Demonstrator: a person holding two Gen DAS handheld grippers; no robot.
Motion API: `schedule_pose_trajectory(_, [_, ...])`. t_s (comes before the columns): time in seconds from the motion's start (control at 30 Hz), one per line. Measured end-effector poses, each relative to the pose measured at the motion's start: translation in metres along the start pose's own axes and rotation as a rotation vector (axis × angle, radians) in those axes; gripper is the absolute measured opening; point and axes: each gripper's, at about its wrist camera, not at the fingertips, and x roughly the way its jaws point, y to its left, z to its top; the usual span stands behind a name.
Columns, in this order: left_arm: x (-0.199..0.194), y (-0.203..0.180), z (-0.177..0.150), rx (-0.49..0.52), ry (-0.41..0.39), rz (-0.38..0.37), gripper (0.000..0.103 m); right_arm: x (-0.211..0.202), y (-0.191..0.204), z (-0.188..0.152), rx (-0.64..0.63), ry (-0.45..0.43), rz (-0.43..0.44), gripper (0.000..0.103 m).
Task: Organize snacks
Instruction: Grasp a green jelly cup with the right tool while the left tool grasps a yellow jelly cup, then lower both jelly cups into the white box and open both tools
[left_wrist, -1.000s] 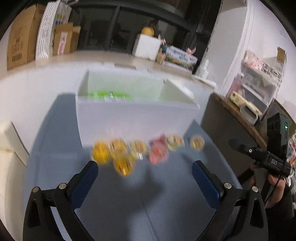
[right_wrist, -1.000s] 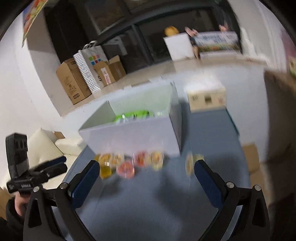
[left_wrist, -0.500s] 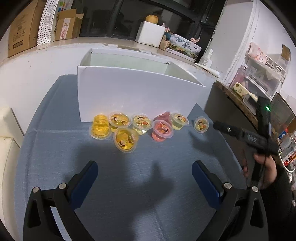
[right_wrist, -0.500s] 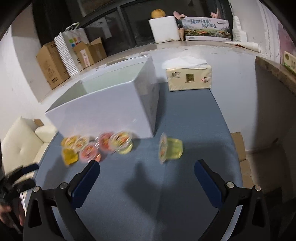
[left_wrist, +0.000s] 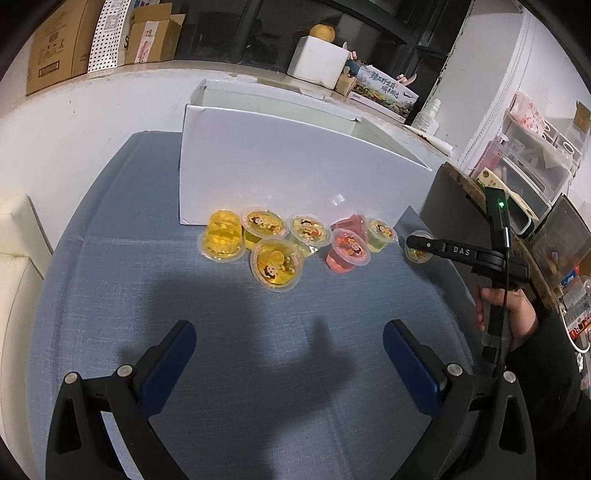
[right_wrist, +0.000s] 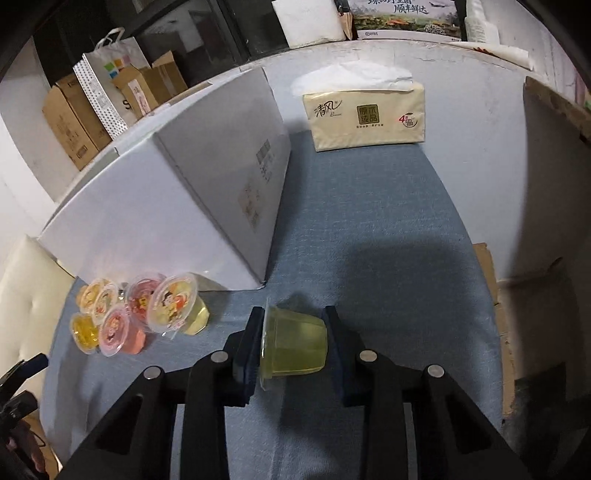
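Several jelly cups in yellow, green and pink lie clustered on the blue cloth in front of a white open box. My right gripper is shut on a green jelly cup lying on its side, just right of the cluster and off the box's corner. From the left wrist view, the right gripper reaches to that cup at the cluster's right end. My left gripper is open and empty, well short of the cups.
A yellow tissue pack stands on the cloth behind and right of the box. A cream sofa is at the left. A dark wooden-edged board and storage shelves stand at the right. Cardboard boxes line the back ledge.
My right gripper moved in and closed on the green jelly cup. My left gripper dropped lower and closer to the cups, staying open.
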Motion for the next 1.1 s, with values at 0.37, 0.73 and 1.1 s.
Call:
schedule_pose_trajectory(0.37, [0.052,-0.001,0.022,0.039,0.062,0.063,0.103,-0.066,0.043,-0.022,-0.093,-0.136,0.055,0.034])
schedule_pose_trajectory(0.73, [0.083,-0.001,0.041,0.074,0.077,0.017,0.057,-0.103,0.072,-0.056,-0.134,-0.183,0.124,0.034])
schedule_pose_trajectory(1.1, [0.033,-0.008,0.027,0.106,-0.019,-0.078,0.049,-0.104,0.081,-0.061,-0.145,-0.189,0.155,0.034])
